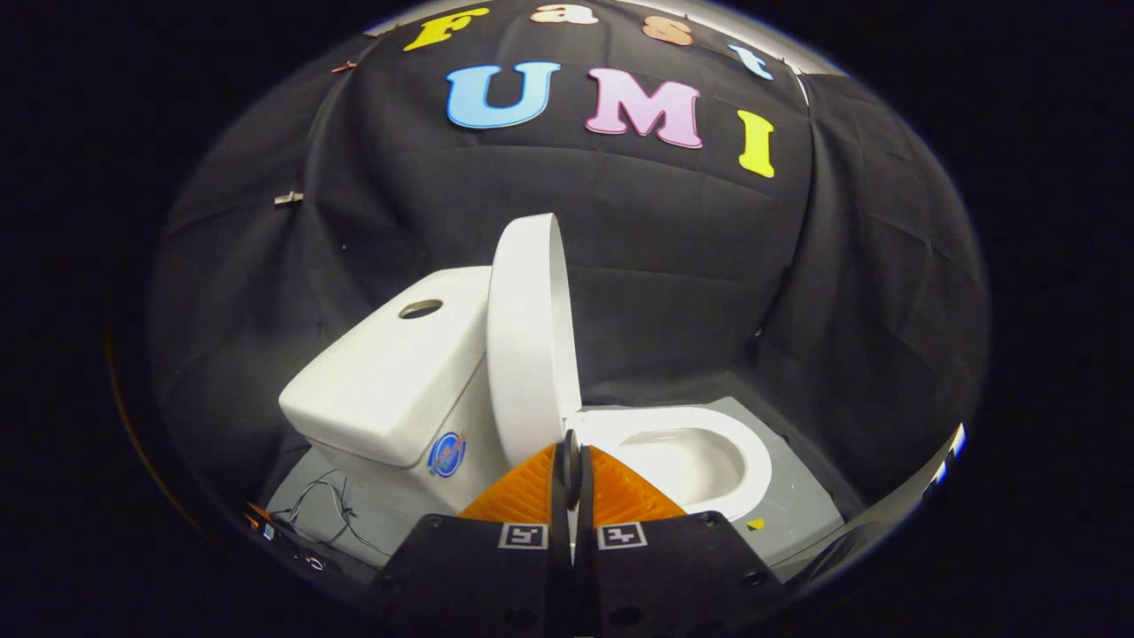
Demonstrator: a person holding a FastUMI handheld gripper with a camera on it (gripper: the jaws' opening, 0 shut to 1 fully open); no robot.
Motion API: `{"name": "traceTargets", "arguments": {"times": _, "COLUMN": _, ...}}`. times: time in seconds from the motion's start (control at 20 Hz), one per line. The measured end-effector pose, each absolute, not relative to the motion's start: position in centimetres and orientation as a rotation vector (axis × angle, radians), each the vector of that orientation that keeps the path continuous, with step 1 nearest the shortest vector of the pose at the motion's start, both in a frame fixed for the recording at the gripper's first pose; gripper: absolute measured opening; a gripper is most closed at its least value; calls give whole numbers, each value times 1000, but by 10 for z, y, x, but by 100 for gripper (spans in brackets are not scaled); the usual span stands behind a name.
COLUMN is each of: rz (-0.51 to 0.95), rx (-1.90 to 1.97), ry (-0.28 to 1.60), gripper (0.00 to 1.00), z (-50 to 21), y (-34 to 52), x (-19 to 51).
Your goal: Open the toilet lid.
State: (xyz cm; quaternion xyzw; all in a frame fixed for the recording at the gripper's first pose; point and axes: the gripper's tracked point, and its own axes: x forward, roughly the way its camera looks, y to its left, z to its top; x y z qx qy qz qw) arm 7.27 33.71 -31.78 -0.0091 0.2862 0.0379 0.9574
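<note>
While the toilet lid is standing upright against the tank, the claw is sitting pressed together, gripping nothing, just before the open bowl.

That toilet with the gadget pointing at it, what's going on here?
A person is working a hand-held gripper to open the lid on a small white toilet. The lid now stands upright, close against the tank, and the bowl lies open. The gripper's two fingers are closed together on the lid's lower edge, so it looks like the lift is about done.
</note>
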Motion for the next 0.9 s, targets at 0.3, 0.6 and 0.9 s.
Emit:
{"name": "traceTargets", "arguments": {"times": 0.3, "rz": 87, "rx": -65, "ry": 562, "gripper": 7, "z": -320, "y": 362, "x": 68}}
{"name": "traceTargets", "arguments": {"times": 0.6, "rz": 102, "rx": -100, "ry": 541, "gripper": 9, "z": -320, "y": 366, "x": 69}}
{"name": "traceTargets", "arguments": {"times": 0.9, "rz": 136, "rx": -144, "ry": 473, "gripper": 70, "z": -300, "y": 365, "x": 71}}
